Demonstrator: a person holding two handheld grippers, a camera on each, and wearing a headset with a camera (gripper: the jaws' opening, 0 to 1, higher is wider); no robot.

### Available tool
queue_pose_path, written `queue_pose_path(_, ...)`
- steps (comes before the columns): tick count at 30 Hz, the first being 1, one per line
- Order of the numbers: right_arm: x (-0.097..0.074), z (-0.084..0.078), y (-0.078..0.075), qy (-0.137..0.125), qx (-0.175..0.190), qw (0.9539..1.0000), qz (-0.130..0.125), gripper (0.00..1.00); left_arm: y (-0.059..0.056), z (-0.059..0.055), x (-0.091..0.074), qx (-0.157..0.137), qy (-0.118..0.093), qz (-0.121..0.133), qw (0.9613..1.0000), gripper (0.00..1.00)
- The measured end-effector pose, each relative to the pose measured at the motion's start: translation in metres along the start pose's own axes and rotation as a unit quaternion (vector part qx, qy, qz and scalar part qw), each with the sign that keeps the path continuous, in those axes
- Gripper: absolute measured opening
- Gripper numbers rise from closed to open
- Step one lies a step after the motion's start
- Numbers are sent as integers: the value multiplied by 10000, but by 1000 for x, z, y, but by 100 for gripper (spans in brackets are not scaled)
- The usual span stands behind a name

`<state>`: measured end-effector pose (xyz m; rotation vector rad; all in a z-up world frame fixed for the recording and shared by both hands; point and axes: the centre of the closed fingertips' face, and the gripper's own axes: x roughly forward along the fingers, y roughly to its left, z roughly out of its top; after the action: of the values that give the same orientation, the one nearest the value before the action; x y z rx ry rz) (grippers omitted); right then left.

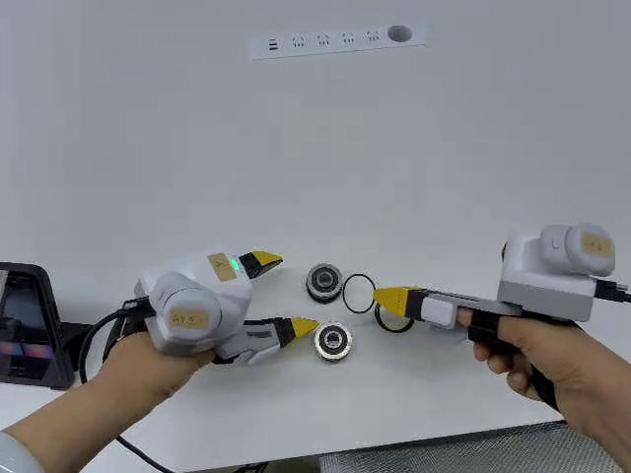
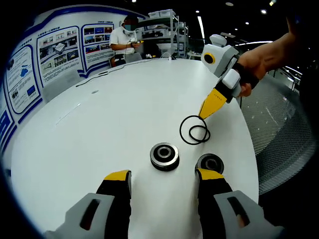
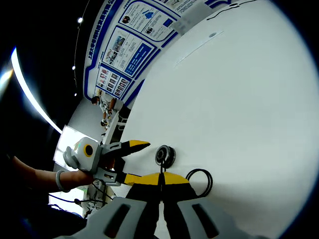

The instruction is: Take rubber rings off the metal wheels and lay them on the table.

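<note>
Lying on the table [image 1: 296,414], 2 rubber rings [image 1: 358,293] beside 2 metal wheels [image 1: 323,282].

The bench [image 1: 444,414] is plain white, with no pattern. Both rubber rings are thin and black: the first ring [image 1: 359,275], and the second ring [image 1: 394,330] at its four o'clock. The near wheel [image 1: 333,341] has a bright silver rim around a black core. The far wheel [image 1: 324,282] at its twelve o'clock looks darker, grey and black. The left gripper [image 1: 296,293] and right gripper [image 1: 380,294] are white and grey with tan labels, and their jaws are yellow-tipped. A green light glows on the left one. A black tablet [image 1: 30,325] sits at the bench's nine o'clock edge.
</note>
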<state>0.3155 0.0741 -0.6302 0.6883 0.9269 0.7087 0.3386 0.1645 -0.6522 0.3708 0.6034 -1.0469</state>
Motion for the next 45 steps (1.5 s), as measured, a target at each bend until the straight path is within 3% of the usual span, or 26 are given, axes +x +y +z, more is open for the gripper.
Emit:
queue_pose_path(6, -14, -4, -14, -80, 135, 9997, -194, 2, -1, -1, 0, 6, 25, -9, 10000, 53)
queue_pose_path(14, -17, -9, -34, -13, 194, 9987, -469, 2, -2, 1, 0, 13, 13, -26, 10000, 52)
queue_pose_path(22, -17, -15, -35, 262, -380, 9962, -741, 8, -3, 0, 0, 15, 23, -33, 10000, 51)
queue_pose_path(26, -18, -15, -33, 497, -903, 9910, -855, 10, -4, 1, 0, 30, 23, -43, 10000, 50)
queue_pose_path(31, -17, -14, -39, 651, -1238, 9854, -972, 12, -4, 3, 1, 38, -5, -54, 10000, 48)
queue_pose_path(39, -21, -11, -43, 661, -1391, 9822, -1073, 16, -4, 6, 2, 46, -21, -60, 10000, 47)
queue_pose_path(45, -14, -2, -36, 543, -1340, 9848, -964, 17, -4, 9, 4, 79, -54, -83, 9999, 41)
